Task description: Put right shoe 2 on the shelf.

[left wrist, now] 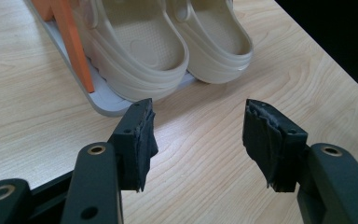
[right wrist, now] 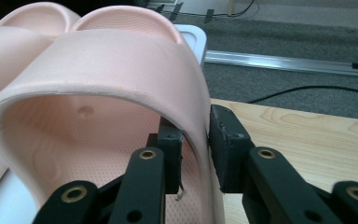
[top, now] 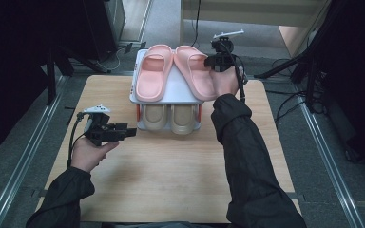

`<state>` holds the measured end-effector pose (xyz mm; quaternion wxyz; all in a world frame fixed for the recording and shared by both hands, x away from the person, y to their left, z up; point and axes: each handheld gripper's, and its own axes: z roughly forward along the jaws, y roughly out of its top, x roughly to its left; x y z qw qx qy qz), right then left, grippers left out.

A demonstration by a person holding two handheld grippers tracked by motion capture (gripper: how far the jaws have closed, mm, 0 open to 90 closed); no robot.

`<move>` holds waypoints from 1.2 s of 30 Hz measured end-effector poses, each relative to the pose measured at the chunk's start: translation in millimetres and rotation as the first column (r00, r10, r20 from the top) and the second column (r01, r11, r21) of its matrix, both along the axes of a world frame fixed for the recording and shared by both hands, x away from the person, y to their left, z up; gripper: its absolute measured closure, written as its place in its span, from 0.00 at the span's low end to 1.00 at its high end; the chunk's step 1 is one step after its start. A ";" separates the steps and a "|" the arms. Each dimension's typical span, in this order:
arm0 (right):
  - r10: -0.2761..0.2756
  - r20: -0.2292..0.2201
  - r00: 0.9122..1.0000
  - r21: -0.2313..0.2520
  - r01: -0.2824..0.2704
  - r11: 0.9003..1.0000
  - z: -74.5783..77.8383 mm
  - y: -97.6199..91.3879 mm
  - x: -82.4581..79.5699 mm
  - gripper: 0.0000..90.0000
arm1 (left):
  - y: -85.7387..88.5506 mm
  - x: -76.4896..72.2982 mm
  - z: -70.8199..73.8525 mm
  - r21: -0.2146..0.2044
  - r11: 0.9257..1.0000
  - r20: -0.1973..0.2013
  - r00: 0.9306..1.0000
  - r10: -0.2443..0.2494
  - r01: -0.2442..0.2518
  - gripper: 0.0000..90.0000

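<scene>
The right gripper (right wrist: 194,149) clamped the strap of the right pink slipper (top: 197,71) on the rack's top shelf (top: 171,90) near the table's (top: 180,180) far edge. The left gripper (left wrist: 198,140) gaped wide, empty, before the beige shoes (left wrist: 168,42).

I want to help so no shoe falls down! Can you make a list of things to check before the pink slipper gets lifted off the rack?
1. Right gripper shut on the strap of the right pink slipper: ok.
2. Grip deep enough to hold when lifted: cannot tell.
3. Left pink slipper lying flat on the rack's top shelf: ok, though its side touches the held one.
4. Left gripper open over bare table, holding nothing: ok.
5. Beige slippers seated on the lower shelf: ok.
</scene>
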<state>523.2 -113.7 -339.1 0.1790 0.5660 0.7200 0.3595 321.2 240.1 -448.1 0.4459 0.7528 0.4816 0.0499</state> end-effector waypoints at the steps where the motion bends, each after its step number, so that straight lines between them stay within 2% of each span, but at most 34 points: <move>1: 0.003 -0.001 1.000 0.001 -0.003 1.000 -0.1 0.6 -0.5 0.82 | -0.1 0.0 0.0 0.000 1.000 0.000 1.000 -0.001 0.001 0.48; 8: 0.034 0.009 0.999 0.031 -0.034 0.999 0.9 1.7 -5.2 0.74 | 0.1 0.0 -0.1 0.004 1.000 0.003 1.000 0.000 0.000 0.48; 10: 0.055 0.009 0.998 0.055 -0.056 0.997 0.1 0.2 -6.1 0.67 | 0.3 0.0 -0.1 0.006 1.000 0.003 1.000 0.000 0.000 0.48; 15: 0.078 0.010 0.997 0.076 -0.079 0.994 1.0 -4.3 -10.2 0.64 | 0.4 0.0 -0.1 0.008 1.000 0.005 1.000 0.000 0.000 0.48; 20: 0.114 0.033 0.993 0.081 -0.117 0.990 8.5 -10.5 -18.0 0.62 | 0.7 0.0 -0.1 0.009 1.000 0.005 1.000 0.003 -0.004 0.48; 24: 0.154 0.055 0.987 0.094 -0.159 0.983 17.0 -18.0 -25.9 0.72 | 0.3 -0.1 0.0 0.012 1.000 0.008 1.000 0.003 -0.003 0.48; 26: 0.184 0.068 0.981 0.091 -0.190 0.978 19.4 -22.3 -29.7 0.86 | -0.2 -0.7 0.1 0.020 1.000 0.021 1.000 0.008 -0.009 0.48; 29: 0.179 0.107 0.978 0.086 -0.189 0.978 20.8 -29.6 -33.6 0.98 | -0.7 -0.9 0.2 0.023 1.000 0.025 1.000 0.009 -0.009 0.49; 36: 0.166 0.063 0.984 0.092 -0.171 0.981 8.0 -40.7 -25.4 1.00 | -0.1 -0.7 0.0 0.018 1.000 0.024 1.000 0.007 -0.008 0.49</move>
